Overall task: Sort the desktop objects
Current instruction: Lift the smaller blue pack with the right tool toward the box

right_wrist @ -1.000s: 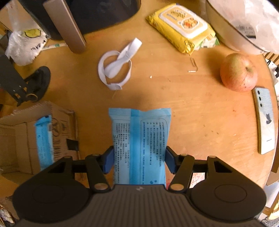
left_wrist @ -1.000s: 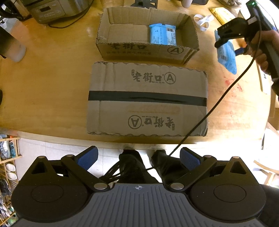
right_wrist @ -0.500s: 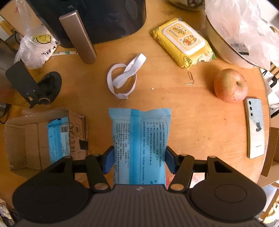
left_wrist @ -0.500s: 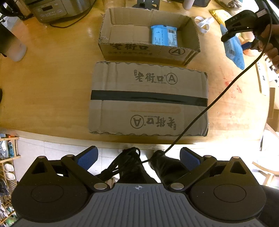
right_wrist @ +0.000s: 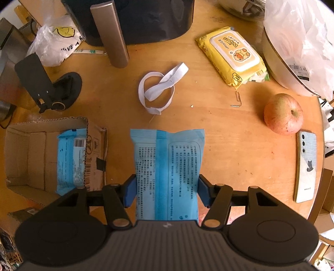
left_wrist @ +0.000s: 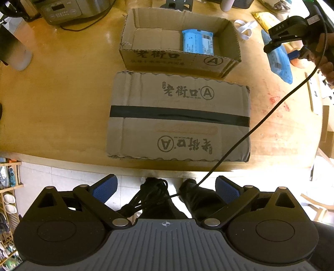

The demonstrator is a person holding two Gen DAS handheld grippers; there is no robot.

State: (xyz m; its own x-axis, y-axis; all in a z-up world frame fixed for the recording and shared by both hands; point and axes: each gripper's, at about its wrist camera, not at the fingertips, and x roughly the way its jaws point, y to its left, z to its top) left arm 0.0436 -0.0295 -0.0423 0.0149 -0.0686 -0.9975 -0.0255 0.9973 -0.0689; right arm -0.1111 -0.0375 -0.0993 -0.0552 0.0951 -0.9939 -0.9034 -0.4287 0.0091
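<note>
My right gripper (right_wrist: 166, 188) is shut on a blue tissue packet (right_wrist: 167, 166) and holds it in the air above the wooden table, right of an open cardboard box (right_wrist: 25, 158). A second blue packet (right_wrist: 71, 158) lies inside that box. In the left wrist view the same box (left_wrist: 179, 56) stands at the back with its packet (left_wrist: 197, 42) in the right end, and the right gripper with the held packet (left_wrist: 279, 60) hangs to the box's right. My left gripper (left_wrist: 165, 187) is open and empty, off the table's near edge.
A closed taped cardboard box (left_wrist: 179, 118) lies in front of the open one. Around the right gripper lie a white band (right_wrist: 160, 87), a yellow wipes pack (right_wrist: 231, 56), an apple (right_wrist: 282, 113), a phone (right_wrist: 305, 166) and a paper clip (right_wrist: 237, 100). A black appliance (right_wrist: 146, 18) stands behind.
The right gripper has risen with the blue packet and drawn back, so more of the open box shows at its left. The left gripper has stayed open, with its view shifting slightly.
</note>
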